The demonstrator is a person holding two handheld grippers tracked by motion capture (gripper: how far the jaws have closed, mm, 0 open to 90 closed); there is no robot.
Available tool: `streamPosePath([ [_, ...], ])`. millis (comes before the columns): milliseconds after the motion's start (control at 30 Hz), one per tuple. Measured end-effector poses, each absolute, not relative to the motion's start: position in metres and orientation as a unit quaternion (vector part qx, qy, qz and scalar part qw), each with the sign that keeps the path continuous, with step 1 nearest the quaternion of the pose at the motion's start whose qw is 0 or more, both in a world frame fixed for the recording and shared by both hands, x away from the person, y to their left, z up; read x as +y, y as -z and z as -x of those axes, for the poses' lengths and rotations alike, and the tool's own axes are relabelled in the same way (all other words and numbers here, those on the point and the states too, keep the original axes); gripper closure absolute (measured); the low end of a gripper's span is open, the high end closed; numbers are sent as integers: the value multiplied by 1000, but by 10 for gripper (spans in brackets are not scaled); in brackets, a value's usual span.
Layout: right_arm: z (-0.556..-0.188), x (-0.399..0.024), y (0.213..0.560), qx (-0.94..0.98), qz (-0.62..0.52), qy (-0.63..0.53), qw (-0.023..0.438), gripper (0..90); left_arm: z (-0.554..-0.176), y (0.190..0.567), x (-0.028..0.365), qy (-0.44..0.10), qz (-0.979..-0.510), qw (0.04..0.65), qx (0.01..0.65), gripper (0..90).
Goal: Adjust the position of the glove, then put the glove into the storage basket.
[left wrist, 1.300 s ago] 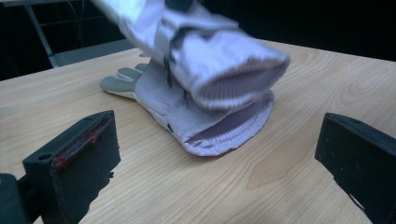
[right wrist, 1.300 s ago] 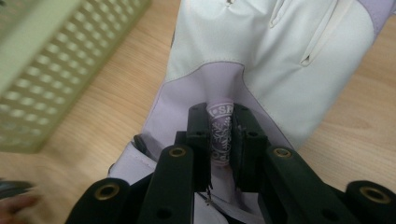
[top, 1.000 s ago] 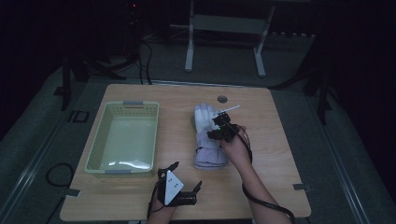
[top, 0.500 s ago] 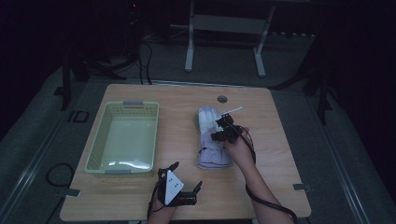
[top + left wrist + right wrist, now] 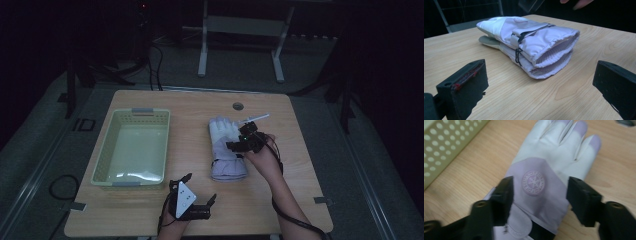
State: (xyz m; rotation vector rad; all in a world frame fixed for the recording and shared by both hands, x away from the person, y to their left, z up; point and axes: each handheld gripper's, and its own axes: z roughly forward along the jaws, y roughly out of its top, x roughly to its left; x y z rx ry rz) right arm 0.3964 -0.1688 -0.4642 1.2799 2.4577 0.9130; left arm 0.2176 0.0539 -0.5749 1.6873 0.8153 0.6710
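Note:
A pair of white and lilac gloves point(image 5: 225, 147) lies stacked in the middle of the wooden table point(image 5: 310, 165), cuffs toward the near edge. In the left gripper view the gloves point(image 5: 529, 45) lie ahead with the cuffs facing me. My right gripper point(image 5: 239, 143) hovers just over the gloves' right side, jaws open. In the right gripper view it point(image 5: 539, 195) straddles the round emblem on the top glove point(image 5: 554, 162). My left gripper point(image 5: 192, 192) rests low near the front edge, open and holding nothing, seen wide apart point(image 5: 540, 82) in its own view.
A pale green perforated basket point(image 5: 102, 167) stands on the left half of the table; its wall point(image 5: 441, 147) shows beside the gloves. A small round grommet point(image 5: 238, 106) sits near the far edge. A metal stand point(image 5: 240, 25) is on the floor beyond.
My right gripper has drifted slightly toward the near edge along the gloves. The left gripper and the gloves have stayed in place.

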Motion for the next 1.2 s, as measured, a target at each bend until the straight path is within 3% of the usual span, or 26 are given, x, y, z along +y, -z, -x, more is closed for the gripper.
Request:
streamPosePath([
  [67, -394, -174, 464, 835, -428, -327, 114, 171, -218, 575, 54, -281, -709, 544, 349, 0],
  [133, -391, -179, 466, 843, -415, -322, 115, 133, -219, 575, 55, -281, -708, 543, 352, 0],
  [267, -386, -185, 468, 849, -391, -336, 117, 135, -221, 574, 55, -267, -713, 543, 356, 0],
  [400, -380, -192, 467, 853, -357, -351, 148, 137, -225, 571, 53, -243, -721, 539, 361, 0],
  [500, -375, -202, 468, 852, -339, -365, 161, 138, -231, 555, 54, -198, -725, 546, 371, 0],
  [733, -372, -215, 469, 842, -327, -386, 186, 137, -242, 530, 43, -220, -739, 524, 362, 0],
  [800, -372, -220, 471, 838, -322, -397, 192, 136, -250, 521, 38, -204, -751, 512, 363, 0],
  [933, -374, -225, 473, 840, -331, -397, 166, 141, -266, 508, 30, -171, -755, 513, 370, 0],
  [1200, -380, -229, 476, 812, -364, -425, 165, 129, -308, 500, 25, -189, -755, 509, 368, 0],
])
